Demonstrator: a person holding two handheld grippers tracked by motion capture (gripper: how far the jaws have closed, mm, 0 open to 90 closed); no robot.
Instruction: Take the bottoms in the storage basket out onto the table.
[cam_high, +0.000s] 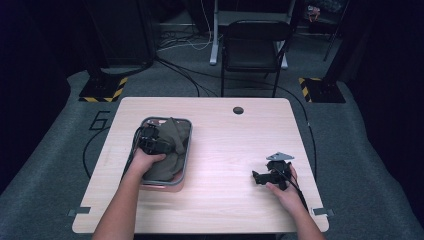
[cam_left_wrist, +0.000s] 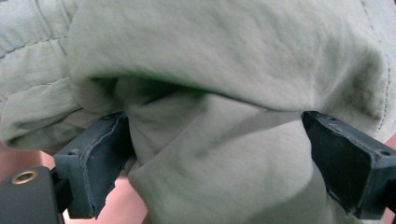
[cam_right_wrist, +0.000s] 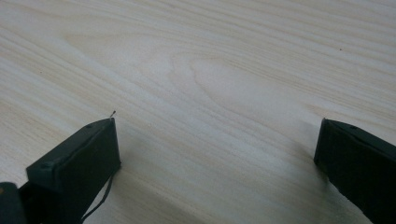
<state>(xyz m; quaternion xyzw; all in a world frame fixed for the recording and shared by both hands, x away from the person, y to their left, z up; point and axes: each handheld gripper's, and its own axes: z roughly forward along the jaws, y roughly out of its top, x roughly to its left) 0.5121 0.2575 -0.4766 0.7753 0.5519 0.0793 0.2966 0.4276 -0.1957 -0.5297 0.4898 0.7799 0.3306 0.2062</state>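
Two grippers work a pale tabletop (cam_high: 225, 145): the left gripper (cam_high: 150, 142) is down in a grey-rimmed tray (cam_high: 186, 165), its jaws spread wide around a fold of olive-green cloth (cam_left_wrist: 224, 154) bulging between them, not visibly pinched. The right gripper (cam_high: 270, 175), well apart, rests with jaws wide and empty on bare wood.

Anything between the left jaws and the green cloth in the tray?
Nothing visible. The left gripper has its jaws wide apart with a fold of the green cloth bulging between them, over the tray.
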